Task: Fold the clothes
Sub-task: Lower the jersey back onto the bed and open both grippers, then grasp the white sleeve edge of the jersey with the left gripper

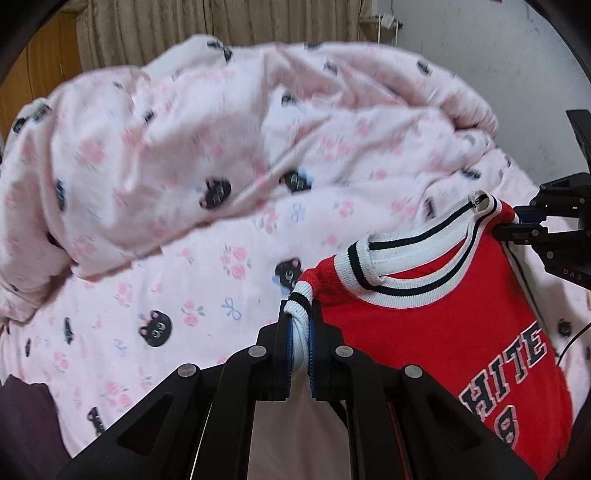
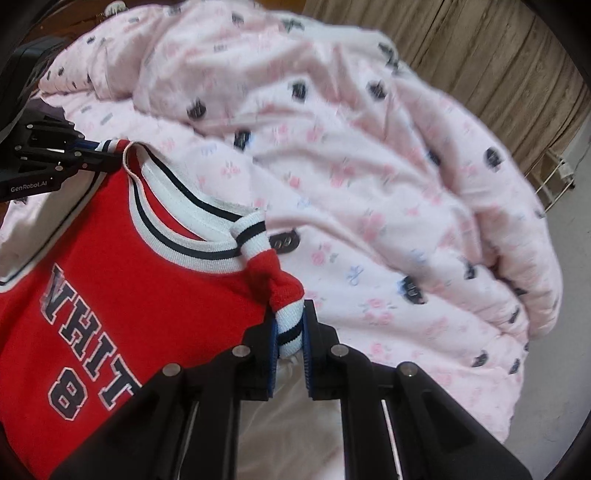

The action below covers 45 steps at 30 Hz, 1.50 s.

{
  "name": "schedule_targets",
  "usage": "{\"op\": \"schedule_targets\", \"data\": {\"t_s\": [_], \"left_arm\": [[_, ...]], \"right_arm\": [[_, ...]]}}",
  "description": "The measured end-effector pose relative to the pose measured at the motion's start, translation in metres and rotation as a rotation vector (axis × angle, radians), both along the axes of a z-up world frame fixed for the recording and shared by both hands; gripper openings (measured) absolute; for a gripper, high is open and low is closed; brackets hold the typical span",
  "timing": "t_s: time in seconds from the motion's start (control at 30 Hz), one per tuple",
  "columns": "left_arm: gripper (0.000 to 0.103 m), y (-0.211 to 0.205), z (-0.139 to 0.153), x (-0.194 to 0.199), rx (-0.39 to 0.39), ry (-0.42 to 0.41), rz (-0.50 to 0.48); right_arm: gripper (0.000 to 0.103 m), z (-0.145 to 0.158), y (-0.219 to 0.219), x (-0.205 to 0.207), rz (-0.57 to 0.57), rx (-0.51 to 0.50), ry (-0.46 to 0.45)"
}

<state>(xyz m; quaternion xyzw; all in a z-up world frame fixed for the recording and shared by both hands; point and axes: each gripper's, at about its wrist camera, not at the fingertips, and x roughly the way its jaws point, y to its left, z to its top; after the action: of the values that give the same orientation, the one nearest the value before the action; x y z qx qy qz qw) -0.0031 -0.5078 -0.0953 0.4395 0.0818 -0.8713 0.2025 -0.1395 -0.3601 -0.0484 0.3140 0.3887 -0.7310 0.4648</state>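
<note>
A red jersey (image 1: 424, 332) with a white and black striped collar and the lettering "HITE 8" hangs stretched between both grippers above the bed. My left gripper (image 1: 300, 317) is shut on the striped trim at one shoulder. In the left wrist view, my right gripper (image 1: 509, 225) pinches the other shoulder at the far right. In the right wrist view, the right gripper (image 2: 290, 325) is shut on the striped trim of the jersey (image 2: 122, 266). The left gripper (image 2: 107, 155) holds the opposite shoulder at upper left. The jersey's lower part is out of frame.
A rumpled pink quilt (image 1: 221, 147) printed with black cats and flowers covers the bed (image 2: 369, 166) under the jersey. Beige curtains (image 1: 221, 22) and a white wall (image 1: 480, 55) stand behind. A dark cloth (image 1: 22, 424) lies at lower left. A wire rack (image 2: 557, 177) stands by the curtain.
</note>
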Motion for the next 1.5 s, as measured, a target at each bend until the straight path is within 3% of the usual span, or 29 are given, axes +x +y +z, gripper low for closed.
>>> {"op": "schedule_targets", "data": {"t_s": [0.27,0.37,0.43,0.5,0.57,0.67,0.77,0.93,1.0,1.1,1.27,1.5], "left_arm": [[0.012,-0.013,-0.04,-0.013,0.028,-0.079,0.019],[0.029,-0.015,-0.044,-0.012,0.007,-0.082,0.049],[0.042,-0.019,-0.043,-0.009,0.0,-0.073,0.079],[0.052,-0.024,-0.038,-0.003,0.006,-0.053,0.108],[0.052,-0.028,-0.03,0.007,0.026,-0.018,0.126],[0.052,-0.032,-0.006,0.027,-0.038,0.023,0.197],[0.052,-0.037,0.024,0.058,-0.007,0.126,0.23],[0.052,-0.038,0.062,0.102,0.03,0.214,0.243],[0.052,-0.033,0.068,0.112,0.025,0.212,0.236],[0.052,-0.025,0.063,0.138,0.025,0.206,0.261],[0.052,-0.01,0.034,0.178,0.166,0.189,0.339],[0.052,0.01,0.002,0.193,0.336,0.219,0.34]], "right_arm": [[0.013,-0.047,-0.026,-0.013,-0.024,0.102,-0.034],[0.015,-0.055,-0.03,-0.014,-0.037,0.12,-0.013],[0.023,-0.058,-0.033,-0.015,-0.046,0.13,0.006],[0.039,-0.058,-0.033,-0.014,-0.052,0.134,0.048],[0.046,-0.053,-0.031,-0.014,-0.059,0.125,0.076],[0.049,-0.035,-0.023,-0.013,-0.079,0.079,0.085],[0.049,-0.013,-0.012,-0.006,-0.091,0.022,0.093],[0.049,0.024,0.002,0.031,-0.055,-0.085,0.046],[0.049,0.035,0.002,0.051,-0.029,-0.112,0.012],[0.049,0.038,0.004,0.077,0.014,-0.145,-0.038],[0.049,0.032,0.004,0.125,0.076,-0.156,-0.103],[0.049,0.02,-0.007,0.154,0.114,-0.12,-0.14]]}}
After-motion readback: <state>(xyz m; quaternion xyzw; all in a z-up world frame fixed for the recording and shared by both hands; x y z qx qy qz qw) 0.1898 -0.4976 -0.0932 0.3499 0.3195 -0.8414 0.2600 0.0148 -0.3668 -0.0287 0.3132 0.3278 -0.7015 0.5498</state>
